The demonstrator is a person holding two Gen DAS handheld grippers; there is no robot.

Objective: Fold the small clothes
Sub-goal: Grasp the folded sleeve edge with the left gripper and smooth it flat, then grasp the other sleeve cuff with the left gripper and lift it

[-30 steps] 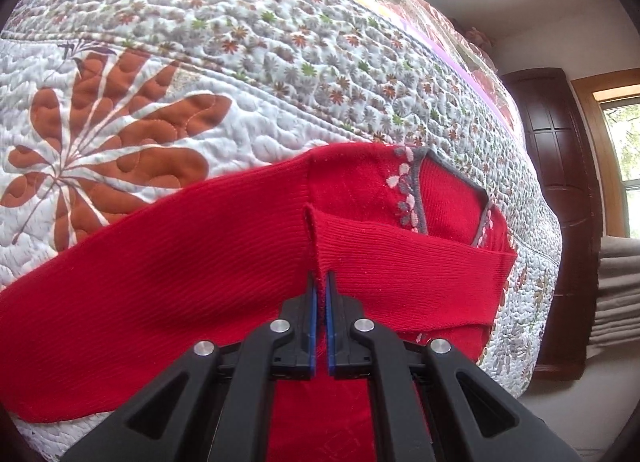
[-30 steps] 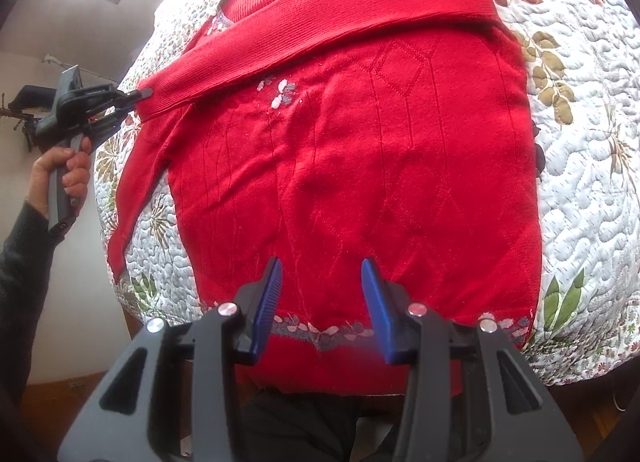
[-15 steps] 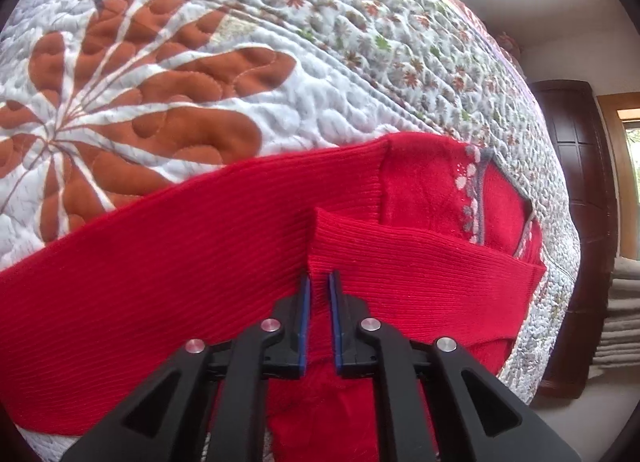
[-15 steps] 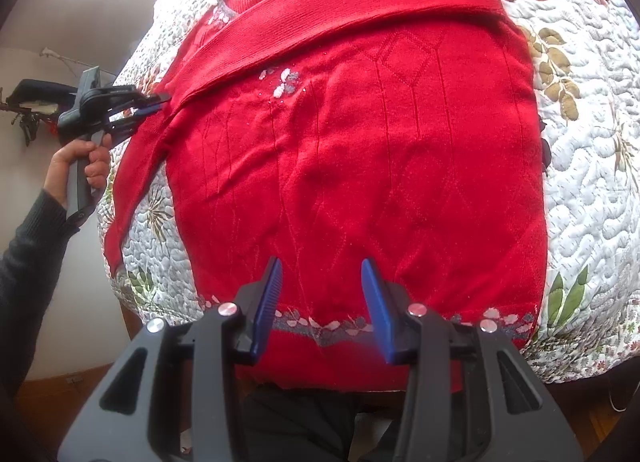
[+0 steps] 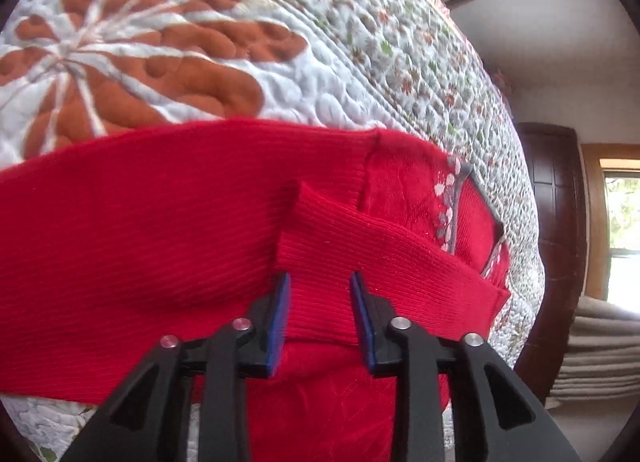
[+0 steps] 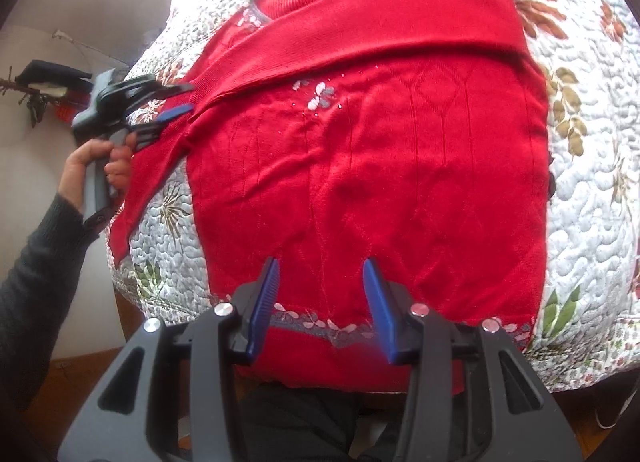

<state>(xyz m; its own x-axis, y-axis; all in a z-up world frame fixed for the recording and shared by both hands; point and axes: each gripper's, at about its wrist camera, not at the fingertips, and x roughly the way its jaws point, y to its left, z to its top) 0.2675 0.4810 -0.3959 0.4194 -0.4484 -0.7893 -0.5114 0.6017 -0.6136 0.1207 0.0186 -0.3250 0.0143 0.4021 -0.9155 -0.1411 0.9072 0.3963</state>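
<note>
A red knit sweater [image 6: 384, 165] lies flat on a quilted bedspread [image 6: 592, 165], neck away from me, with one sleeve [image 6: 360, 37] folded across its chest. In the left wrist view the ribbed cuff [image 5: 320, 246] of that sleeve rests on the sweater [image 5: 120, 242] just ahead of my left gripper [image 5: 320, 282], whose fingers stand apart. From the right wrist view my left gripper [image 6: 188, 97] is at the sweater's left shoulder. My right gripper [image 6: 320, 266] hovers open above the hem [image 6: 320, 322], holding nothing.
The bedspread [image 5: 168, 61] carries large rust leaf patterns and a floral border. The other sleeve [image 6: 136, 197] trails down the bed's left edge beside a person's hand [image 6: 84, 161]. A dark wooden door [image 5: 552, 221] and a window stand beyond the bed.
My left gripper has opened and let go of the sleeve cuff, which now lies on the sweater. My right gripper stayed open over the hem, moving slightly closer.
</note>
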